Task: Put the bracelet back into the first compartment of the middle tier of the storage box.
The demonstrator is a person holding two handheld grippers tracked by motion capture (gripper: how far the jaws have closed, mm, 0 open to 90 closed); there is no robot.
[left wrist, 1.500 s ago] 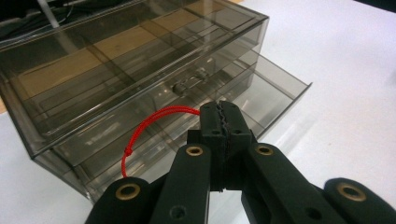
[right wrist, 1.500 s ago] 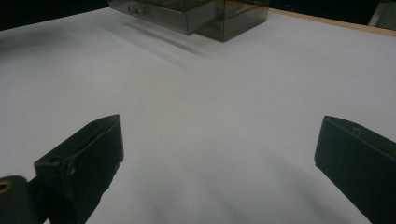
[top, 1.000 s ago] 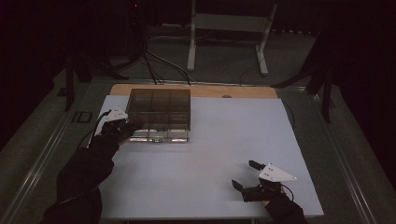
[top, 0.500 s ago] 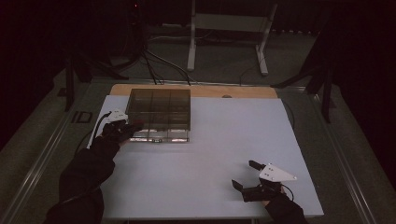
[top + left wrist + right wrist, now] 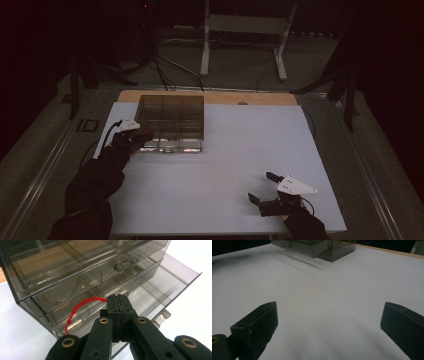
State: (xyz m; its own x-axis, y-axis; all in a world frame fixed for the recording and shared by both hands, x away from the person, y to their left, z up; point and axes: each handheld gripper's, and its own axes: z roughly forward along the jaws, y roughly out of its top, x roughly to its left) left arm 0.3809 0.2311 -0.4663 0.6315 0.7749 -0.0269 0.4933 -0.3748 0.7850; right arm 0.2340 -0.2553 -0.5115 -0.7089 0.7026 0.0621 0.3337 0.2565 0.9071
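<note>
Two grippers are seen: the left gripper (image 5: 117, 305), jaws pinched on a red cord (image 5: 75, 310) above the open drawer (image 5: 160, 287), could snag it, while the right gripper (image 5: 267, 190) is held wide apart.

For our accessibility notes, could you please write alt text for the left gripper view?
Closed black tongs pinch a red string beside a smoky clear plastic drawer box on a white table. The box's lowest drawer is pulled out.

A dim room around our lit worktop.
We see a white metal stand (image 5: 243, 35) and black cables (image 5: 165, 67) on the grey floor (image 5: 240, 70) beyond the white-topped worktop (image 5: 240, 150).
</note>
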